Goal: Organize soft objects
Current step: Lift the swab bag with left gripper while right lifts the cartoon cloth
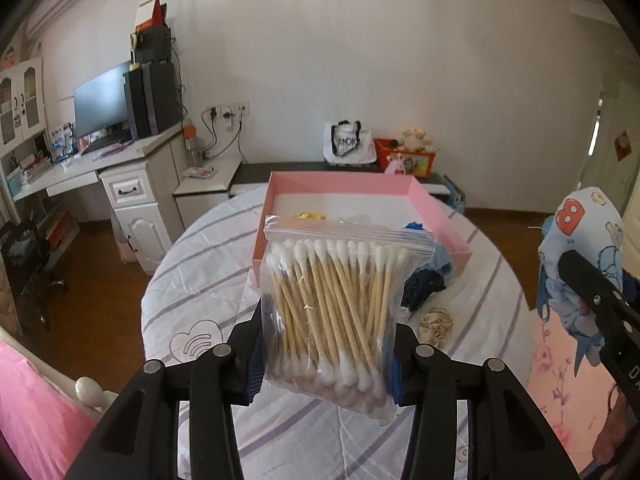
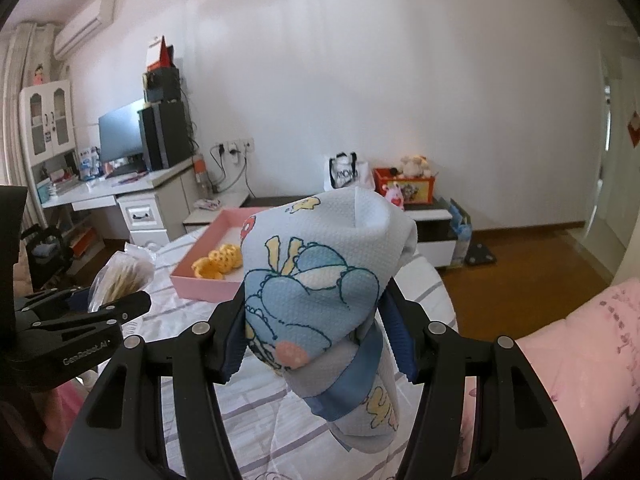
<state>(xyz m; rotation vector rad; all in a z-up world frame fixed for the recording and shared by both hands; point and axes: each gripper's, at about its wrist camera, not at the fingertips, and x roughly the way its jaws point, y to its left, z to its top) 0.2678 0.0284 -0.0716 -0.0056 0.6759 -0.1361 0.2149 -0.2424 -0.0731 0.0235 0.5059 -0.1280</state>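
1. Left wrist view: left gripper [image 1: 326, 350] clamped on bag of cotton swabs [image 1: 340, 316], held above striped table [image 1: 192, 280]; pink tray [image 1: 440, 216] beyond at 12 o'clock.
2. Right gripper [image 2: 316, 334] pinching cartoon-print cloth [image 2: 316, 280], bunched, blue-trimmed; yellow crochet piece [image 2: 218, 262] in tray at 11 o'clock.

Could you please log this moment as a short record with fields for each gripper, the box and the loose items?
left gripper: shut on bag of cotton swabs, held above the table
right gripper: shut on cartoon-print cloth, lifted
pink box: open, on the striped tablecloth
in box: yellow crochet pieces
beside box: dark blue fabric, cream scrunchie
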